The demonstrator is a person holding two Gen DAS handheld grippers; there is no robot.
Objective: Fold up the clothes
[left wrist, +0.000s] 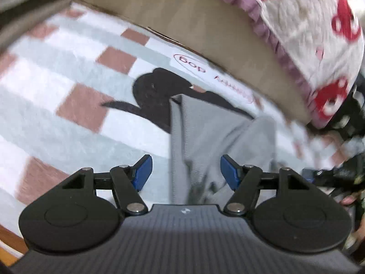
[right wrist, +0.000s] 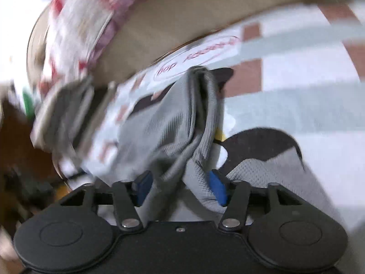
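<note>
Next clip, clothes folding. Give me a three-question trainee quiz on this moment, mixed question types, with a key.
1. True or false: the left hand-held gripper is clamped shut on the grey garment.
2. Multiple choice: the grey garment lies on A) a checked sheet with a black animal print, B) a bare wooden floor, C) a blue towel.
3. Fill in: the pads of the right hand-held gripper are coloured ____.

Key: 1 false, its jaws stand apart over the cloth. 2 A, the checked sheet. 3 blue.

garment — plain grey | bedsheet — white, pale-green, brick-red checks, black dog print | pads blue
</note>
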